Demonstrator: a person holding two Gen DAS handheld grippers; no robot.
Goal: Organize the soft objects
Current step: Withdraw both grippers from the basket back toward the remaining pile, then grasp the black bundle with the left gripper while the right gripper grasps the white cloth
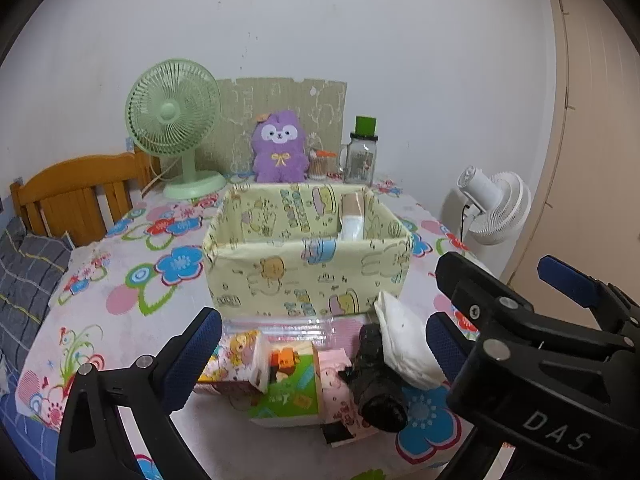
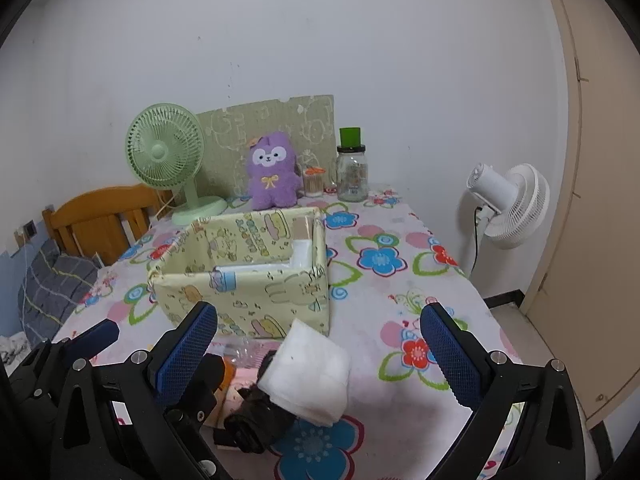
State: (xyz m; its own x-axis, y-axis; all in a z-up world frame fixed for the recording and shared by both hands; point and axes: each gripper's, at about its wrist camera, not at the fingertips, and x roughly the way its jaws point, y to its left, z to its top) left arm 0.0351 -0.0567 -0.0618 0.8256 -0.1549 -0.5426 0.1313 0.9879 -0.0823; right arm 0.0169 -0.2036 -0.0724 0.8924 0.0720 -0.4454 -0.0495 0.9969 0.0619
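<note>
A yellow cartoon-print fabric box point(image 1: 308, 272) point(image 2: 248, 292) stands mid-table with white and tan packs point(image 1: 352, 220) leaning inside at its right. In front of it lie tissue packs point(image 1: 288, 384), a black roll point(image 1: 376, 376) point(image 2: 256, 420) and a white folded pad point(image 1: 408, 344) point(image 2: 312, 376) leaning on the roll. My left gripper point(image 1: 320, 356) is open and empty, its jaws either side of this pile. My right gripper point(image 2: 320, 356) is open and empty, its jaws spanning the white pad; it also shows in the left wrist view point(image 1: 540, 320).
At the table's back stand a green fan point(image 1: 176, 128), a purple plush point(image 1: 280, 148), a cotton-swab jar point(image 1: 318, 164) and a glass jar with a green cap point(image 1: 360, 152). A wooden headboard point(image 1: 76, 196) is at left, a white floor fan point(image 2: 508, 204) at right.
</note>
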